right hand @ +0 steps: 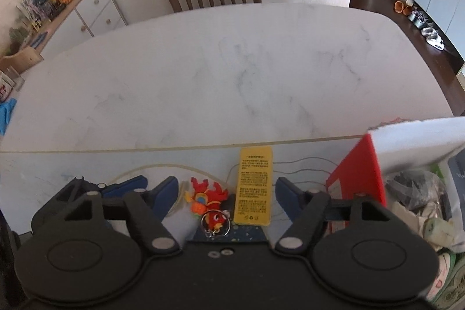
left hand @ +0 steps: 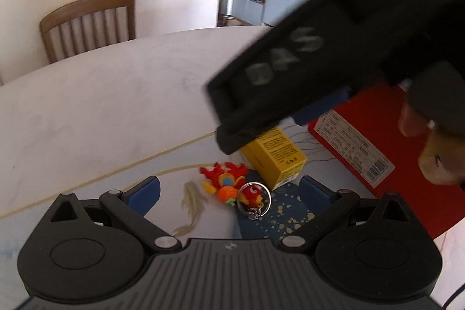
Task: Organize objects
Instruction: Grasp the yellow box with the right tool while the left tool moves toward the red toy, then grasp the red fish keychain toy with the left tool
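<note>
Two items near the tabletop's near edge, red keychain toy (right hand: 210, 205) touching yellow box (right hand: 254, 186), lie between the right gripper's (right hand: 226, 192) spread, empty jaws; left gripper (left hand: 229, 193) likewise spread.

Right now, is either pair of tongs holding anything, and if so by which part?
Nothing is held. The left tongs and right tongs are both open above the red dragon keychain and yellow box, touching neither.

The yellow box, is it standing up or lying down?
Lying down. The yellow box rests flat on its long printed side on the table, beside the red toy keychain.
</note>
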A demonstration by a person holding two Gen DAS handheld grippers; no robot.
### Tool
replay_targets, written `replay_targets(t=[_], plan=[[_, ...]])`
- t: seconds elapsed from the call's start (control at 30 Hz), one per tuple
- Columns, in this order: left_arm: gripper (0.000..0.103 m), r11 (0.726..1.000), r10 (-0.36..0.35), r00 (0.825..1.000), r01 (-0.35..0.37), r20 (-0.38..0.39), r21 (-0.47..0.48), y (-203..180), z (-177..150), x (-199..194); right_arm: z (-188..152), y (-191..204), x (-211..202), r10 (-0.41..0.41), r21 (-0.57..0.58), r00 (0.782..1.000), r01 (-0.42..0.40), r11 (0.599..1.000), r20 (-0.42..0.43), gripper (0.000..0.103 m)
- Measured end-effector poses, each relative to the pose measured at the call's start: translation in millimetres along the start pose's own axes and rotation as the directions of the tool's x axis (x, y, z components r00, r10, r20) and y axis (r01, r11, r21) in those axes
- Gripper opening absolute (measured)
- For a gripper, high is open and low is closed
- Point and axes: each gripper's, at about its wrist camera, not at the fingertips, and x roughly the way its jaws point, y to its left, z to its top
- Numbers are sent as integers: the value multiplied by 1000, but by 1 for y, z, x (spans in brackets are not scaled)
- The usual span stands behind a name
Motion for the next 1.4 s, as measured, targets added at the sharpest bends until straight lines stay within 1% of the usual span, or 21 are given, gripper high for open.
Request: replay_targets(t=[0.07, 0.17, 0.27, 0.33, 0.47, 0.5, 0.57, 0.63, 0.67, 0.73, 0.8, 0.83, 1.0, 1.07, 1.13, 1.4], plan=[[102, 1000, -4, 1000, 4, 0, 22, -3, 0, 6, 4, 0, 5, -23, -15, 1000, 23, 1000, -10, 70], [101, 1000, -8, 1000, 9, -4, 21, -3, -1, 12, 11, -2, 13, -42, -18, 999, 41, 999, -34, 65], [96, 1000, -9, 1000, 9, -7, 16, -2, -1, 18, 14, -1, 19, -40, -27, 998, 38, 999, -52, 61], [92, 1000, -10, 1000, 11, -13, 13, 0, -1, 21, 15, 0, 23, -43, -34, 997, 41, 999, -61, 61], [92, 1000, -9, 1000, 9, -5, 21, 1, -2, 23, 18, -3, 30, -50, -37, 996, 47, 998, -75, 57], [90, 1000, -10, 1000, 10, -2, 22, 1, -3, 23, 18, -3, 32, -53, -37, 995, 50, 998, -83, 56], [84, 999, -4, 1000, 4, 2, 33, 1, 0, 22, 18, -4, 34, -56, -37, 994, 53, 998, -91, 55], [72, 999, 7, 1000, -7, 5, 47, -2, -1, 21, 18, -5, 37, -60, -34, 993, 57, 998, -99, 53], [69, 998, 14, 1000, -14, 6, 54, -2, -1, 21, 18, -5, 38, -64, -34, 993, 61, 998, -102, 52], [57, 997, 36, 999, -36, 6, 63, -3, 0, 22, 19, -6, 40, -67, -30, 992, 64, 997, -111, 48], [53, 996, 50, 999, -50, 5, 67, -3, 0, 21, 19, -7, 43, -73, -23, 990, 70, 997, -118, 45], [52, 996, 52, 999, -52, 2, 71, -3, 0, 21, 19, -8, 44, -76, -17, 990, 75, 997, -121, 41], [52, 997, 57, 998, -57, -5, 60, -1, -2, 19, 20, -11, 48, -77, 7, 989, 79, 997, -129, 37], [51, 997, 60, 998, -59, -6, 51, 1, -4, 17, 20, -11, 48, -84, 6, 988, 85, 996, -126, 32], [51, 997, 65, 998, -64, -8, 37, 3, -7, 14, 19, -9, 48, -82, 8, 989, 84, 996, -124, 30], [51, 997, 74, 997, -74, -27, -11, 0, -18, -3, 6, -6, 32, -49, -3, 993, 49, 999, -111, 29]])
